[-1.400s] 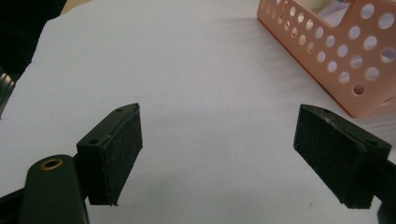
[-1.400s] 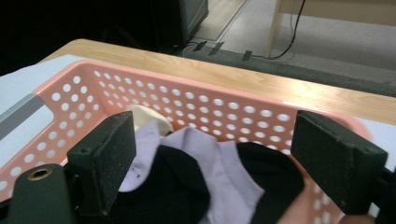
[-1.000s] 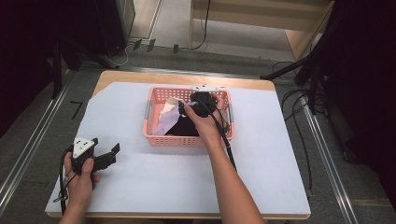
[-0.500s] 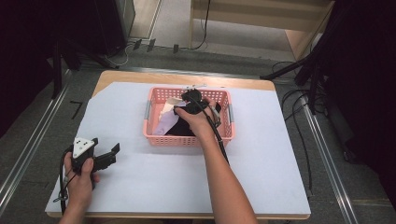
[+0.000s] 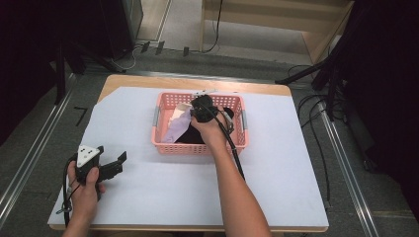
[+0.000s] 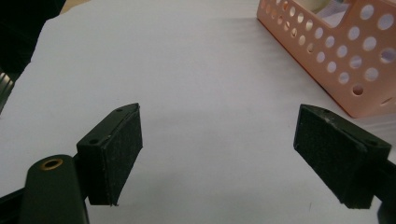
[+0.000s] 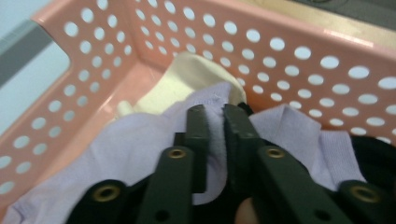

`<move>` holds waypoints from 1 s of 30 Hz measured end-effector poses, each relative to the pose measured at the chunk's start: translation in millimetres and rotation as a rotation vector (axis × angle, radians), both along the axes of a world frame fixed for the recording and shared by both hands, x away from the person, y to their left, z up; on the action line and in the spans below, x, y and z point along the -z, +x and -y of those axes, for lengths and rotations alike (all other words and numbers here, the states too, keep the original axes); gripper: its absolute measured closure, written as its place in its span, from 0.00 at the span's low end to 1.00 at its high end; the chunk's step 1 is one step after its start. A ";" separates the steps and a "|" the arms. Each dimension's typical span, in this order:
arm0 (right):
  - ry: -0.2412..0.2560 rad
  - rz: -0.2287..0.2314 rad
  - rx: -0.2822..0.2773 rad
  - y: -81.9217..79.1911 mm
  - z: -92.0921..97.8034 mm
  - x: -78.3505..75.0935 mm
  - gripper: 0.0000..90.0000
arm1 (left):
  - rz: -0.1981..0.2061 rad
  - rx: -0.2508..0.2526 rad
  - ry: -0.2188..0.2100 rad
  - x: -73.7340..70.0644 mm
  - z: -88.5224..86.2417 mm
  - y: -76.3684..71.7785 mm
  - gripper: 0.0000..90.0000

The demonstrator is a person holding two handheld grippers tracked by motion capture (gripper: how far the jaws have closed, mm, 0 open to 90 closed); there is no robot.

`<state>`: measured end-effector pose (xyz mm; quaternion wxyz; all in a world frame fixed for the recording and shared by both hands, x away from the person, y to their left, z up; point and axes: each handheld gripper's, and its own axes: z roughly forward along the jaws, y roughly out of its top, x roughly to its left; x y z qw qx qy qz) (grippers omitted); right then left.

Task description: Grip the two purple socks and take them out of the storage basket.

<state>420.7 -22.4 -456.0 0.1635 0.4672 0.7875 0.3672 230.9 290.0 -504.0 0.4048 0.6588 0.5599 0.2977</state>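
Right gripper point(image 7: 215, 122) is down inside the pink basket point(image 5: 163, 143), jaws pinched on a fold of the lilac cloth point(image 7: 140, 154), so I'd say this is the grab step of pulling laundry out. Under and around it lies the counter point(image 5: 276, 187) with its white sheet. Just beyond the tips sits a cream cloth point(image 7: 187, 81), and something black point(image 7: 373, 154) lies off to its right. Left gripper point(image 6: 217, 156) hangs spread wide over bare counter, basket up ahead to its right. Next move probably needs a clean lift so the lilac piece clears the basket wall without dragging the others.
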 end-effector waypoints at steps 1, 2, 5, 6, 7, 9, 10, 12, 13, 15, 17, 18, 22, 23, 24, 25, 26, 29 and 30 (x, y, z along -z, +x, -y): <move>0.002 0.013 -0.004 -0.8 0.7 -1.2 0.96 | 0.000 -0.001 -0.002 0.0 0.1 0.0 0.18; 0.012 0.027 0.000 -1.9 1.8 -2.9 0.97 | 0.001 -0.002 -0.002 0.1 0.1 0.1 0.18; 0.049 0.062 0.041 -3.1 9.9 -8.0 0.98 | -0.001 0.000 0.002 0.0 0.0 0.0 0.18; 0.049 0.062 0.041 -3.1 9.9 -8.0 0.98 | -0.001 0.000 0.002 0.0 0.0 0.0 0.18; 0.057 0.086 0.068 -3.4 13.4 -10.2 0.98 | -0.001 -0.001 0.001 0.0 0.0 0.0 0.18; 0.056 0.126 0.101 -4.2 18.6 -14.1 0.98 | 0.001 -0.002 -0.002 0.1 0.1 0.1 0.18; 0.047 0.167 0.124 -5.6 21.4 -16.5 0.98 | 0.001 -0.001 -0.002 0.1 -0.1 0.1 0.18; 0.038 0.244 0.176 -9.0 28.4 -22.6 0.98 | 0.001 -0.001 -0.004 0.2 -0.2 0.2 0.18; 0.038 0.244 0.176 -9.0 28.4 -22.6 0.98 | -0.001 0.000 -0.004 0.1 -0.1 0.2 0.18; 0.037 0.310 0.239 -12.5 35.4 -28.2 0.98 | -0.001 -0.002 -0.001 0.4 0.3 0.6 0.18; 0.024 0.283 0.192 -11.9 34.4 -27.6 0.97 | -0.003 -0.001 0.002 0.3 0.6 0.7 0.18; 0.016 0.252 0.141 -10.6 31.2 -24.5 0.96 | -0.003 -0.001 0.003 0.3 0.7 0.6 0.18; -0.014 0.165 0.029 -8.0 19.6 -12.8 0.88 | -0.001 -0.003 0.003 0.3 0.9 0.3 0.18; -0.004 0.096 -0.025 -4.5 13.6 -4.0 0.80 | 0.000 -0.002 0.003 0.3 0.8 0.2 0.18; -0.017 0.080 -0.047 -3.3 10.5 -0.4 0.75 | 0.000 -0.002 0.003 0.3 0.8 0.2 0.18; -0.023 0.059 -0.081 -1.7 7.6 2.3 0.68 | -0.001 -0.002 0.002 0.2 0.5 0.3 0.18; -0.023 0.059 -0.081 -1.7 7.6 2.3 0.68 | -0.001 -0.002 0.002 0.2 0.5 0.3 0.18; -0.035 -0.008 -0.187 1.2 -1.1 5.9 0.46 | -0.004 -0.001 -0.001 0.3 0.3 0.6 0.18; -0.053 -0.036 -0.212 2.3 -4.9 6.6 0.31 | -0.005 0.000 0.000 0.3 0.3 0.7 0.18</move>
